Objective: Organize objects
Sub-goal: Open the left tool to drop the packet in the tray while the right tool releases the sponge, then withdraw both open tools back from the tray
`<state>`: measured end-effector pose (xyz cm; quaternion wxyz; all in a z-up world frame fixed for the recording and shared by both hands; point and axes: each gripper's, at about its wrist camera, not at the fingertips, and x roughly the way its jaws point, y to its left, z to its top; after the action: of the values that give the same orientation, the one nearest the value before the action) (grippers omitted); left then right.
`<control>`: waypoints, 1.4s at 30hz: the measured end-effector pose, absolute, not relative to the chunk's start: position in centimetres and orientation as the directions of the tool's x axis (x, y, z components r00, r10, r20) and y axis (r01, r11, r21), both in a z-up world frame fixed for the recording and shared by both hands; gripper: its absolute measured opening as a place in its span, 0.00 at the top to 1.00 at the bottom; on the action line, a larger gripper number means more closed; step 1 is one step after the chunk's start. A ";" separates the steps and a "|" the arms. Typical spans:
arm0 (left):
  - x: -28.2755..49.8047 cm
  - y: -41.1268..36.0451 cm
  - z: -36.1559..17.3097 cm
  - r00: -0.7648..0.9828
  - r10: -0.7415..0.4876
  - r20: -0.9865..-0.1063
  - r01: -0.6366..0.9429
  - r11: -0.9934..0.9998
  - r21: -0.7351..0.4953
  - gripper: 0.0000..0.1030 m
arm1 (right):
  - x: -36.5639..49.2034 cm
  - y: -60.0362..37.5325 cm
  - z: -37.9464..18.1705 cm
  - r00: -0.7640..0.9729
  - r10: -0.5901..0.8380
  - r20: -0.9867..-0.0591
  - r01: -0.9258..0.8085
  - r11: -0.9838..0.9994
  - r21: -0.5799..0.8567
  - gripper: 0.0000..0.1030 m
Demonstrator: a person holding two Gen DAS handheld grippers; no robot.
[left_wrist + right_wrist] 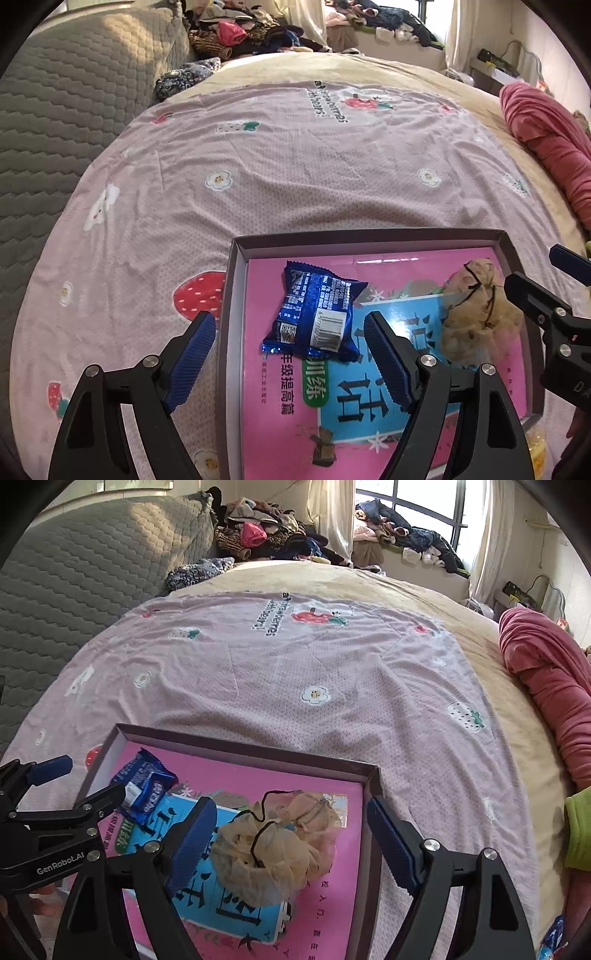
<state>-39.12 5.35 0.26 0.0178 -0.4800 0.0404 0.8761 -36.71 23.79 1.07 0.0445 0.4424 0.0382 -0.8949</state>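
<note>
Inside one box [236,295], one snack packet [314,314], one scrunchie [476,314]

shiny blue plastic snack pack [314,314], soft gauzy cloth scrunchie [273,849], glossy pink book [388,406], matt cardboard box [369,238].

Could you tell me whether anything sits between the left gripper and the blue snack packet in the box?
Nothing visible does. The left gripper is open right above the blue snack packet, which lies loose on the pink book in the box. The beige scrunchie lies off to one side, under the right gripper.
</note>
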 end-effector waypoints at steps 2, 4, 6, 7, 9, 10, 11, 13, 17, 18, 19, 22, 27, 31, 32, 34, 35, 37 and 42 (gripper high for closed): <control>-38.4 5.3 0.8 -0.538 -0.009 -0.843 -0.069 -0.996 0.055 0.19 | -36.1 23.8 1.8 -0.609 -0.044 -0.792 0.112 -0.993 -0.030 0.19; -37.6 5.1 1.3 -0.542 -0.008 -0.840 -0.069 -0.996 0.054 0.19 | -35.1 23.9 2.5 -0.617 -0.046 -0.786 0.111 -0.993 -0.029 0.18; -36.8 5.0 2.0 -0.549 -0.014 -0.836 -0.065 -0.996 0.059 0.19 | -34.0 24.0 3.2 -0.625 -0.046 -0.780 0.108 -0.994 -0.029 0.15; -36.2 4.9 2.5 -0.558 -0.013 -0.830 -0.065 -0.996 0.059 0.19 | -33.7 24.0 3.5 -0.627 -0.044 -0.778 0.107 -0.994 -0.030 0.14; -35.0 4.8 3.4 -0.575 -0.013 -0.818 -0.065 -0.996 0.062 0.19 | -32.4 24.0 4.5 -0.641 -0.048 -0.766 0.110 -0.994 -0.030 0.14; -34.3 4.8 4.0 -0.586 -0.012 -0.810 -0.066 -0.996 0.063 0.19 | -31.7 24.1 5.0 -0.648 -0.050 -0.760 0.110 -0.993 -0.029 0.13; -33.6 4.7 4.5 -0.592 -0.012 -0.806 -0.066 -0.996 0.064 0.19 | -30.9 24.1 5.6 -0.657 -0.052 -0.752 0.111 -0.993 -0.028 0.13; -32.4 4.4 5.2 -0.600 -0.011 -0.800 -0.063 -0.996 0.060 0.19 | -29.5 24.0 6.6 -0.671 -0.058 -0.739 0.113 -0.993 -0.025 0.09; -29.9 3.7 6.7 -0.617 -0.006 -0.787 -0.060 -0.997 0.055 0.19 | -26.2 23.8 9.0 -0.702 -0.072 -0.708 0.126 -0.992 -0.024 0.09; -29.3 3.6 7.1 -0.622 -0.005 -0.783 -0.060 -0.997 0.054 0.19 | -25.7 23.8 9.4 -0.708 -0.072 -0.703 0.127 -0.992 -0.026 0.09; -28.6 3.5 7.6 -0.626 -0.002 -0.780 -0.061 -0.997 0.051 0.19 | -24.9 23.7 9.9 -0.716 -0.073 -0.694 0.129 -0.991 -0.029 0.08; -26.7 3.2 8.8 -0.640 0.000 -0.768 -0.062 -0.997 0.051 0.19 | -22.9 23.5 11.5 -0.736 -0.080 -0.673 0.138 -0.990 -0.033 0.05; -23.7 3.0 10.4 -0.656 0.002 -0.755 -0.066 -0.996 0.054 0.19 | -19.6 23.5 13.4 -0.758 -0.092 -0.645 0.148 -0.989 -0.032 0.05; -21.2 3.2 11.5 -0.669 0.005 -0.743 -0.081 -0.995 0.066 0.18 | -17.3 23.7 14.3 -0.767 -0.096 -0.634 0.150 -0.988 -0.033 0.04; -20.6 3.2 11.7 -0.673 0.008 -0.739 -0.083 -0.994 0.066 0.19 | -16.6 23.7 14.5 -0.770 -0.097 -0.631 0.151 -0.988 -0.032 0.04; -19.4 3.3 12.1 -0.684 0.010 -0.730 -0.087 -0.994 0.068 0.18 | -15.6 23.8 14.7 -0.773 -0.098 -0.627 0.149 -0.988 -0.030 0.04; -19.0 3.3 12.3 -0.686 0.013 -0.728 -0.089 -0.994 0.066 0.18 | -14.9 23.8 14.8 -0.775 -0.103 -0.623 0.151 -0.988 -0.025 0.04; -17.9 3.3 12.5 -0.691 0.017 -0.723 -0.094 -0.993 0.067 0.18 | -13.8 23.8 15.0 -0.779 -0.107 -0.617 0.153 -0.988 -0.023 0.03; -15.8 3.1 12.8 -0.699 0.021 -0.714 -0.097 -0.993 0.066 0.18 | -11.8 23.9 15.1 -0.786 -0.092 -0.612 0.151 -0.987 -0.046 0.03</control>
<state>-15.81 3.09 12.85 0.0318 -0.3864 0.0493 0.9205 -11.79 23.89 15.12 0.0643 0.3211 0.0462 -0.9437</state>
